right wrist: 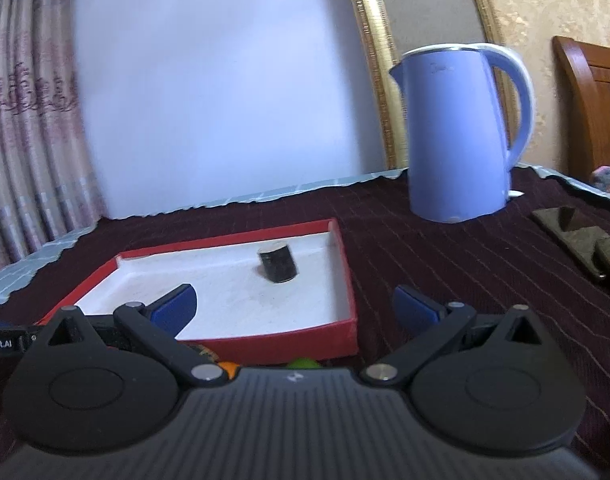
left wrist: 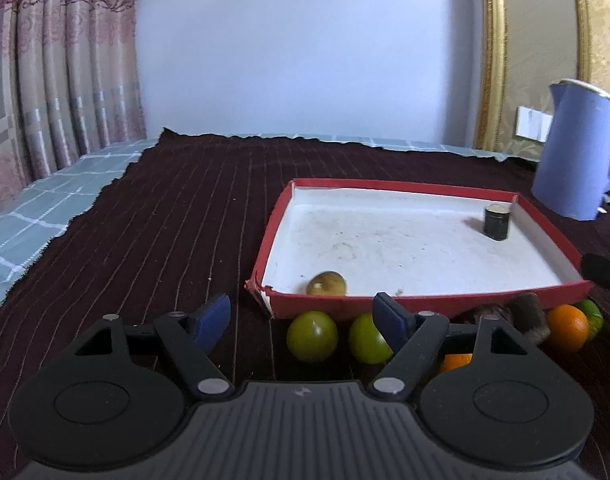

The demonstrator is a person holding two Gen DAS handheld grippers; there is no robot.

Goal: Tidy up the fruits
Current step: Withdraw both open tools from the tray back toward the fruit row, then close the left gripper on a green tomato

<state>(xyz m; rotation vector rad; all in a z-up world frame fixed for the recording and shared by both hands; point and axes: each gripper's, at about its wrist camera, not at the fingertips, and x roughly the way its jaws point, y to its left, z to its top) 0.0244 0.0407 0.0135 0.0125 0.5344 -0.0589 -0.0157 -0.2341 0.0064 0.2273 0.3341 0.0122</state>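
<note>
A red-walled shallow box (left wrist: 425, 302) with a white floor lies on the dark cloth. A yellow-green fruit (left wrist: 327, 284) sits inside at its near left corner, and a small black cylinder (left wrist: 496, 222) stands at its far right. Two green fruits (left wrist: 312, 335) (left wrist: 368, 339) lie on the cloth before the box, with oranges (left wrist: 567, 328) and a brown cylinder (left wrist: 529, 316) to the right. My left gripper (left wrist: 305, 320) is open and empty above the green fruits. My right gripper (right wrist: 295, 308) is open and empty over the box's (right wrist: 305, 340) near right corner.
A blue kettle (right wrist: 461, 132) stands at the back right of the table. Dark folded items (right wrist: 581, 240) lie at the right. A curtain (left wrist: 61, 64) hangs at the left, beyond the checked tablecloth edge (left wrist: 45, 208). A black device (left wrist: 603, 272) sits right of the box.
</note>
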